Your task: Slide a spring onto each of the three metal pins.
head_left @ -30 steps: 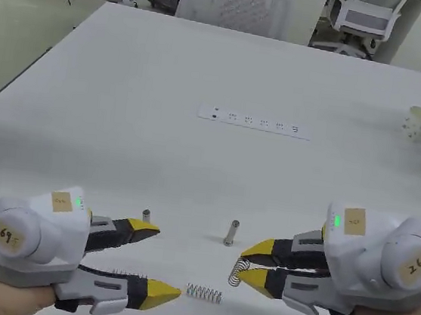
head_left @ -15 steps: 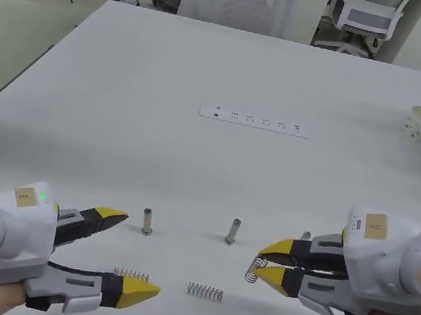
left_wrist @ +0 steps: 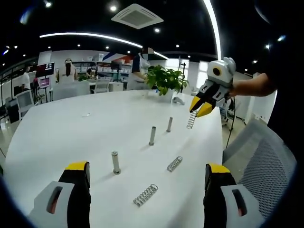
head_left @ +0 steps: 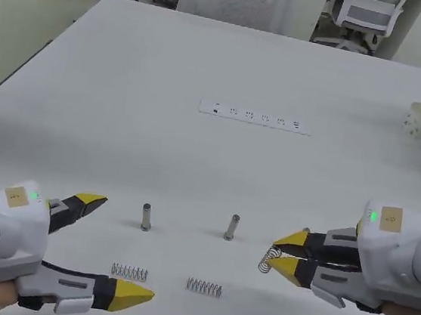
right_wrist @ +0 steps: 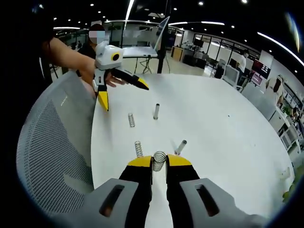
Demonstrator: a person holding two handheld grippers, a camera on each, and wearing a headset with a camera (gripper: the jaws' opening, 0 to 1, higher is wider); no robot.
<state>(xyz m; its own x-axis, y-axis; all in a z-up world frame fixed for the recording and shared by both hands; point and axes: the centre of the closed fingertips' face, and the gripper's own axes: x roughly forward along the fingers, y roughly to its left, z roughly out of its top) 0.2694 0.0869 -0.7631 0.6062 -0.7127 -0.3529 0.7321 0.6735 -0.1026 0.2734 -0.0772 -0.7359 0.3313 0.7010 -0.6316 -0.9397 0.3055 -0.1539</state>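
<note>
The right tool (right_wrist: 159, 164) comes up from the bottom, its yellow-tipped jaws pinched on a spring (right_wrist: 159, 156) whose coil end faces the camera. Just past the tips a pin (right_wrist: 180, 146) stands on the white bench (right_wrist: 223, 123), and a second spring (right_wrist: 138, 148) lies close by to their left. Further along lie a third spring (right_wrist: 131, 119) and, beside it, a second pin (right_wrist: 156, 111). Beyond them a hand (right_wrist: 89, 71) holds the left tool (right_wrist: 122, 92) over the bench, jaws spread wide. A grey mesh chair (right_wrist: 52, 137) stands at the left.
</note>
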